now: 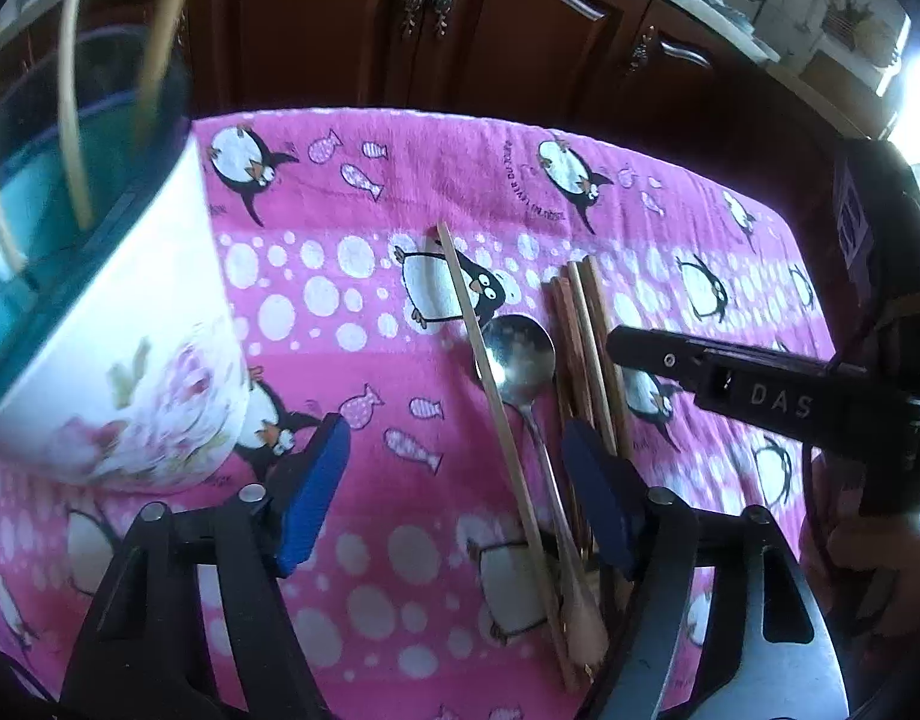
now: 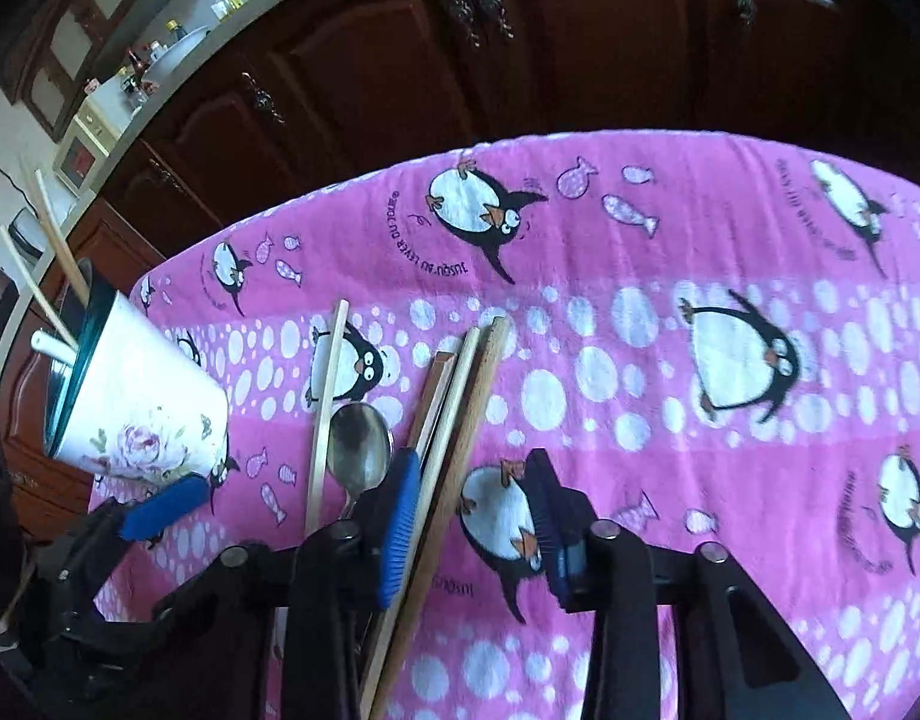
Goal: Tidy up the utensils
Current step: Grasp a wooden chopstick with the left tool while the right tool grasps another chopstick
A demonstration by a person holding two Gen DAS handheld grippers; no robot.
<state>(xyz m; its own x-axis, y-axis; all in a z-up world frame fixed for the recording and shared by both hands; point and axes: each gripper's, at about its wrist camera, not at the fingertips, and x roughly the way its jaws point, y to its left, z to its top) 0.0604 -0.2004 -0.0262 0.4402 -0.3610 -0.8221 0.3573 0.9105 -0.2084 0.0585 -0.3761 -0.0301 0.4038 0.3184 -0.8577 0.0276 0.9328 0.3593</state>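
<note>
Pick-up stage of the tidying, by the look of it: some pieces already standing in the floral cup (image 1: 130,360), several not yet gathered.

Landmark: the metal spoon (image 1: 520,354), lying bowl-up on the pink penguin cloth (image 1: 340,192) over the worktop, handle running back toward both cameras.

- Pale chopstick (image 1: 478,348): touching the spoon along its left edge, crossing the rim of the bowl.
- Bundle of wooden chopsticks (image 1: 586,336): just beside the spoon on its right, roughly parallel to the handle.
- Cup: well apart from the spoon, to its left, with chopsticks in the cup (image 2: 58,246) leaning out over the teal rim.

Left gripper (image 1: 454,498): open wide, low over the cloth, straddling the spoon's handle and the pale chopstick. Pressing on neither; right-hand pad close to the bundle.

Right gripper (image 2: 472,522): narrower, yet open, set just right of the spoon with the wooden bundle between the pads. Blue pad close against the bundle or nearly so, other pad clearly apart, cloth showing in the gap. No grip yet.

Next move, as a judgement: close each gripper squarely on its thin, flat-lying load, then lift and carry across to the cup. Calls for pads low enough to catch the sticks against the soft cloth without snagging it. Risk of the bundle splaying, or of the spoon being dragged along with the pale chopstick.
</note>
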